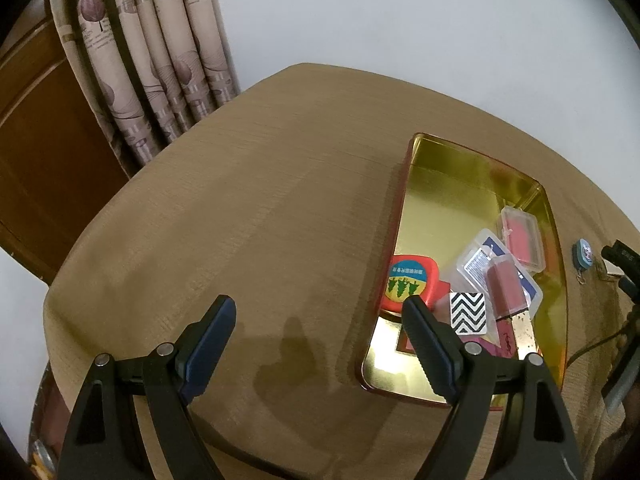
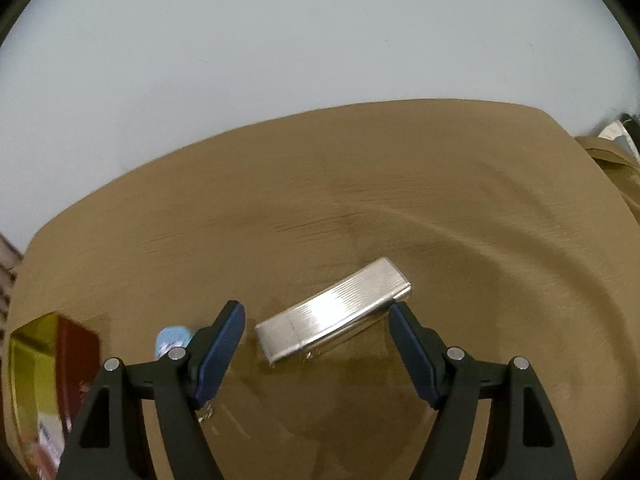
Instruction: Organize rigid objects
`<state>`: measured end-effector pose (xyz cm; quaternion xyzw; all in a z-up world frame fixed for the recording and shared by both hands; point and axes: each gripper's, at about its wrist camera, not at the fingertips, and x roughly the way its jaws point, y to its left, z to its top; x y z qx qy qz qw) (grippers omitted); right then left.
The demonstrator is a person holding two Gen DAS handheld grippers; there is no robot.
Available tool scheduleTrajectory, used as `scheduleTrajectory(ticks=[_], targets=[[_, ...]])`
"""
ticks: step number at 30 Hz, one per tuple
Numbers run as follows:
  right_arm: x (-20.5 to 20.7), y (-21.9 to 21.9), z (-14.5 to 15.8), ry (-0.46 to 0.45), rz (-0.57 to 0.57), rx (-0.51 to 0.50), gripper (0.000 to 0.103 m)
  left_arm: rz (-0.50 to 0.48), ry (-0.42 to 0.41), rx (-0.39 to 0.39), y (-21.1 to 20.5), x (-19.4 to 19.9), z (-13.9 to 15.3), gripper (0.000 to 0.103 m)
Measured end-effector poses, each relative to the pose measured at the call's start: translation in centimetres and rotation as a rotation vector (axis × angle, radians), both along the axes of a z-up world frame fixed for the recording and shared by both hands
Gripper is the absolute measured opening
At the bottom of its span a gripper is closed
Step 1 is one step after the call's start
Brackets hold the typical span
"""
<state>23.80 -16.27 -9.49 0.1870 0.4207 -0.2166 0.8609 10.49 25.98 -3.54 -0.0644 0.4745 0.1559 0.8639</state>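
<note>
orange tape measure (image 1: 404,282) label unreadable, in gold tin (image 1: 440,200); left fingers (image 1: 218,320) spread, empty; right fingers (image 2: 232,328) spread beside silver case (image 2: 332,312).

A flat ribbed silver case (image 2: 334,312) lies askew on the tan cloth, well right of the gold-lined tin (image 2: 30,364).

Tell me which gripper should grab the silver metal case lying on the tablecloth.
Probably the right gripper: its open jaws already frame the silver case. The left gripper hangs open at the tin's edge, with no case in its view.
</note>
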Motion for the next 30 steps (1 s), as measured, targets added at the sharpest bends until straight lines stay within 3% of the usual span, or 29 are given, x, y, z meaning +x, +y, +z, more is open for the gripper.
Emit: scheduleTrajectory(ticks=[3,7,10,21,28,30], targets=[[0.3,-0.1,-1.1,0.030,0.019,-0.043,0.075,0.005,0.005,-0.010,0.1,0.1,-0.1,0.083],[-0.5,-0.1,-1.4,0.014,0.102,-0.144,0.045,0.007,0.006,-0.014,0.3,0.1,-0.1,0.083],[-1.3,-0.9,-1.5,-0.012,0.162,-0.142,0.034,0.004,0.004,-0.006,0.2,0.1,-0.1,0.083],[-6.5,-3.0,-1.9,-0.037,0.314,-0.144,0.032,-0.019,-0.007,0.021,-0.7,-0.1,0.2,0.083],[-10.7,-4.6,-1.8,-0.043,0.339,-0.131,0.032,-0.023,-0.015,0.037,-1.3,-0.3,0.3,0.083],[-8.9,-5.7,-1.7,-0.044,0.332,-0.121,0.037,-0.027,-0.024,0.041,-1.3,-0.5,0.5,0.083]])
